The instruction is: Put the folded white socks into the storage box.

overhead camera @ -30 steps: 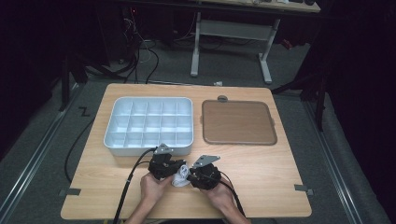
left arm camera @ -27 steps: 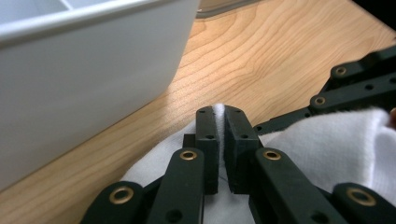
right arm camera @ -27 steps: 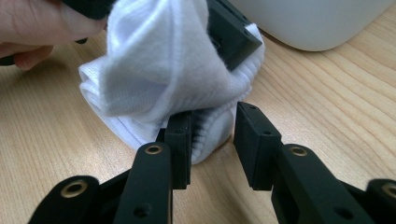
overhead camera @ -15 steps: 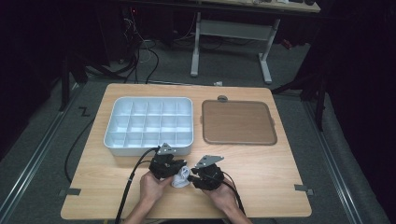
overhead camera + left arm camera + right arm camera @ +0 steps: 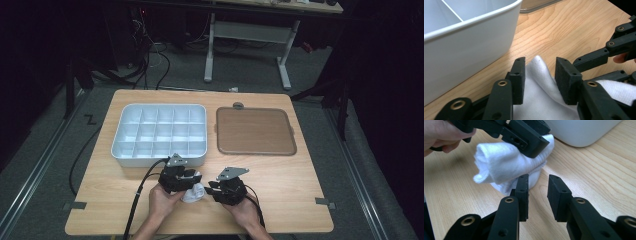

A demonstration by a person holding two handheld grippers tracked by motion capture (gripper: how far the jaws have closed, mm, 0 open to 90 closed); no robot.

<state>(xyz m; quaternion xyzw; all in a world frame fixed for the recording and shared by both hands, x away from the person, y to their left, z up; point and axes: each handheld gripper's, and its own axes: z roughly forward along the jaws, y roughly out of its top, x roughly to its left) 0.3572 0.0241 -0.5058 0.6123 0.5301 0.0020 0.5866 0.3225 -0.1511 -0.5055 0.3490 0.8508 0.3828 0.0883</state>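
A small white cloth (image 5: 194, 193) lies bunched on the wooden table near its front edge, between the two hand-held grippers. My left gripper (image 5: 191, 182) comes at it from the left. In the left gripper view its jaws (image 5: 540, 65) have just been opening and stand apart, with the cloth (image 5: 541, 95) lying loose between the pads. My right gripper (image 5: 210, 187) faces it from the right. Its jaws (image 5: 537, 181) have just been closing, with only bare wood between them and the cloth (image 5: 504, 167) just beyond the left pad.
A white compartment tray (image 5: 150, 159) stands right behind the left gripper, its wall (image 5: 469, 47) close to the jaws. A flat brown tray (image 5: 255, 131) lies at the back right. Bare wood stretches to the right of the hands.
Both hands stay almost where they were. The white cloth shows slightly lower between the grippers, and the right gripper sits a touch farther right.
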